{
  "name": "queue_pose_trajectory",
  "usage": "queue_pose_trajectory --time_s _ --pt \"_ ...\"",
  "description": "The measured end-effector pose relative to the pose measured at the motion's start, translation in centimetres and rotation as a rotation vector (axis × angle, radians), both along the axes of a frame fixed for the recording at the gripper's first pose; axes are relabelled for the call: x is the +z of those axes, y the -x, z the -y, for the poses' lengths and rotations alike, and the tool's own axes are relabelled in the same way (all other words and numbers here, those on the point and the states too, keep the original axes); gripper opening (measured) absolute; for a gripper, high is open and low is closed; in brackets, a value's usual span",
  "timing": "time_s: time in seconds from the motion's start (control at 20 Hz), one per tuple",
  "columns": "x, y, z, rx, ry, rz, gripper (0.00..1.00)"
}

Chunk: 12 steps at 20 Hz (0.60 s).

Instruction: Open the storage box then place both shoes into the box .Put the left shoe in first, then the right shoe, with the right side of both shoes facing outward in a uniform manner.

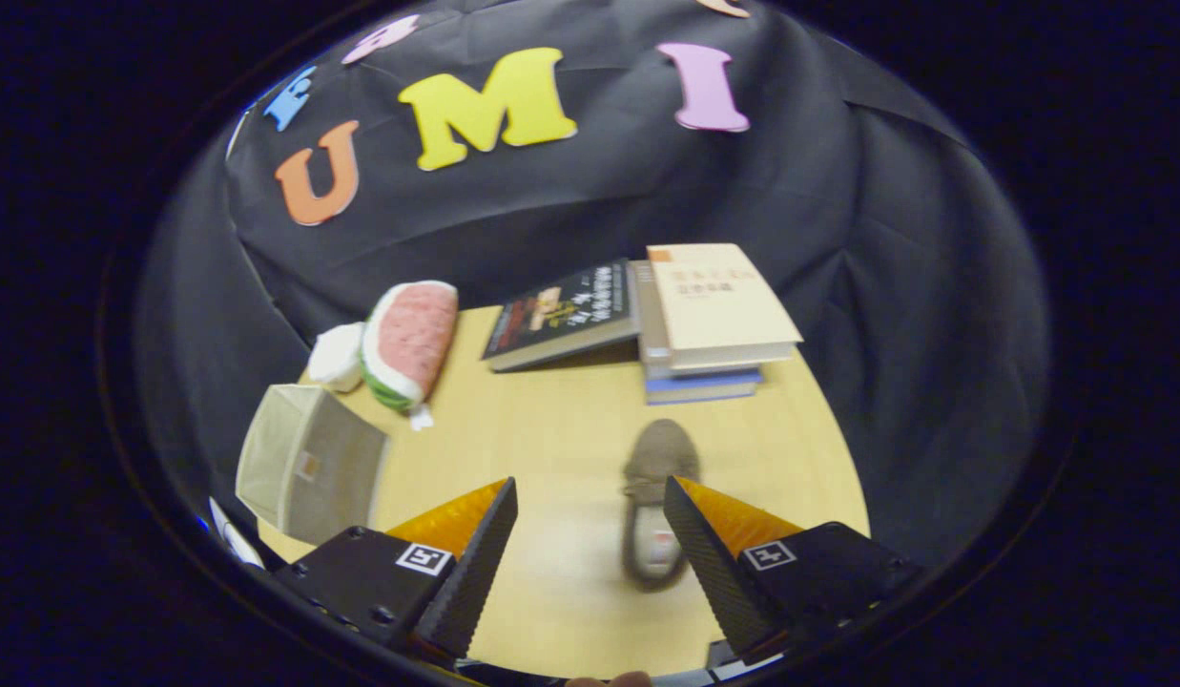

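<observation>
Fingers (590,534) standing wide, holding nothing, hovering over counter (551,429). Shoe (654,506) lying just ahead, touching inner edge of right finger. Storage box (308,463) sitting beyond left finger, opening facing shoe. Judging pick-up step underway; next: centring over shoe, closing.

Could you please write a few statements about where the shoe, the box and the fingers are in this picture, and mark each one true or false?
1. The gripper is open, its fingers holding nothing. True.
2. The shoe is inside the storage box. False: it lies on the table, just ahead of the right finger.
3. The storage box lies to the left of the fingers. True.
4. The watermelon plush sits on top of the stacked books. False: it rests on the table beyond the box.
</observation>
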<state>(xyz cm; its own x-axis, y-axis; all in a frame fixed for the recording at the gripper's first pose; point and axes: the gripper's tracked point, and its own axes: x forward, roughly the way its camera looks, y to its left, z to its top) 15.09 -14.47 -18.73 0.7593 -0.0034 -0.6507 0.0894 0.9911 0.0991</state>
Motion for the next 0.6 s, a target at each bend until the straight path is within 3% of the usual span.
queue_pose_trajectory --time_s 0.15,0.45,0.6 --pt "-4.7 -1.4 4.4 -0.034 -0.018 -0.107 0.95" --pt "-12.9 -3.6 5.8 0.005 -0.030 -0.271 0.95" --pt "-15.1 -4.3 5.3 0.005 -0.082 -0.336 0.78"
